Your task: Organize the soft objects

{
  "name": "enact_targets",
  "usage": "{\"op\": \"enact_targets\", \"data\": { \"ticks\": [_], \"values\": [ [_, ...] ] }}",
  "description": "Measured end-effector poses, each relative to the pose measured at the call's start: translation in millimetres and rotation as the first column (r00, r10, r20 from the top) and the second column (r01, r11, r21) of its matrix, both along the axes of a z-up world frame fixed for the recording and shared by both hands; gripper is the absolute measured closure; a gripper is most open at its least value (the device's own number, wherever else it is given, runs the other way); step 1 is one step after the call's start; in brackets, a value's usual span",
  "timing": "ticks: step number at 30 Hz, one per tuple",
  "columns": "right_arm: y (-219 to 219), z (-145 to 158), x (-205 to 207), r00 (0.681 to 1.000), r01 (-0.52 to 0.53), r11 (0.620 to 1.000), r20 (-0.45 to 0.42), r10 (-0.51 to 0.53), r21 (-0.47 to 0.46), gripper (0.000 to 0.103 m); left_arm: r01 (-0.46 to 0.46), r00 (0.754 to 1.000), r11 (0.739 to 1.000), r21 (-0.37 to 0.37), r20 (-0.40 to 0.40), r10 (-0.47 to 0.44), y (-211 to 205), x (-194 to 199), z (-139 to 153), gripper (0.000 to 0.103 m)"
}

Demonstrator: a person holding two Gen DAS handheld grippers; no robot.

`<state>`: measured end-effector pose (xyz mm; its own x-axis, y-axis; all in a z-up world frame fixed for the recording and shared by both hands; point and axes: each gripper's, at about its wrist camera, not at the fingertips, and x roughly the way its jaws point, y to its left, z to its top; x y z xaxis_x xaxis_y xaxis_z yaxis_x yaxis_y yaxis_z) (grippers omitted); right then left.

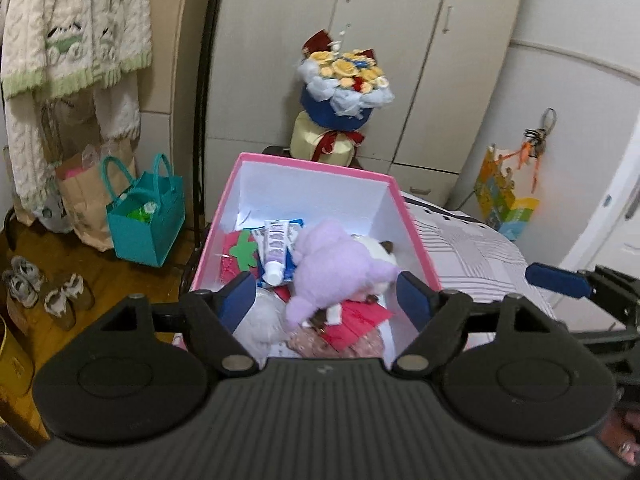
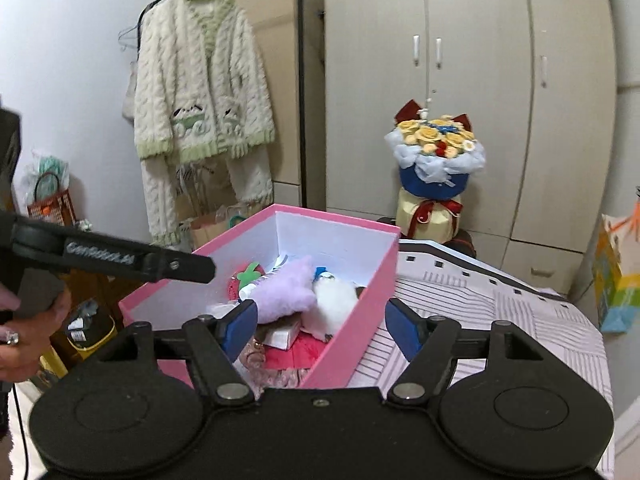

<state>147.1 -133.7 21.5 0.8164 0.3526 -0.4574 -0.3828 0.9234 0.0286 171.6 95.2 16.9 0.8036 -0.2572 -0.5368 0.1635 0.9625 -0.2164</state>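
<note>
Bedroom clutter frames the work: pale wardrobe doors [image 1: 320, 60] behind, a striped bedsheet [image 1: 472, 256] below, and on it the pink box [image 1: 416, 232], the landmark for everything else.

Both tongs stand apart and hold nothing. The left gripper [image 1: 326, 300] hovers over the box's near end, its blue pads either side of the purple plush toy [image 1: 340, 272], which lies inside the box, leaning on a white plush [image 2: 334, 300] toward the box's right wall. The right gripper [image 2: 322, 328] hangs over that right wall's near corner, one pad above the contents, the other outside over the sheet.

Likely trouble from here: closing the left tongs now could snag the toothpaste tube [image 1: 276, 248] just left of the purple toy in the box, or the red cards [image 1: 360, 320] under it. A careless right-hand descent would likely strike the box wall and shove the box across the sheet. Soft fur also compresses, so a shallow pinch may slip off.

Beyond the box stands a flower bouquet [image 1: 344, 80]; left of the box, on the floor, a teal bag [image 1: 148, 224].
</note>
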Motion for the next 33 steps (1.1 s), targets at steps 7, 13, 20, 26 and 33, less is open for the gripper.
{"op": "enact_targets", "data": {
  "ticks": [7, 13, 20, 26, 33],
  "values": [
    [-15, 12, -30, 0.999, 0.045, 0.999, 0.017, -0.045, -0.006, 0.012, 0.043, 0.994, 0.996, 0.081, 0.097, -0.051, -20, -43, 17, 0.0],
    [-40, 17, -55, 0.989, 0.146, 0.989, -0.015, -0.146, 0.008, 0.001, 0.005, 0.999, 0.976, 0.217, 0.05, -0.016, -46, -63, 21, 0.0],
    [-62, 13, -90, 0.954, 0.3, 0.954, -0.001, -0.3, 0.024, 0.0, -0.035, 0.995, 0.98, 0.197, 0.093, 0.017, -59, -91, 20, 0.0],
    [-79, 8, -106, 0.934, 0.358, 0.931, -0.014, -0.358, 0.067, 0.0, -0.069, 0.991, 0.984, 0.166, 0.122, 0.049, -68, -106, 10, 0.0],
    [-83, 1, -117, 0.93, 0.367, 0.929, 0.003, -0.368, 0.039, 0.0, -0.121, 0.984, 0.98, 0.157, 0.15, 0.098, -71, -109, 0, 0.0]
  ]
}}
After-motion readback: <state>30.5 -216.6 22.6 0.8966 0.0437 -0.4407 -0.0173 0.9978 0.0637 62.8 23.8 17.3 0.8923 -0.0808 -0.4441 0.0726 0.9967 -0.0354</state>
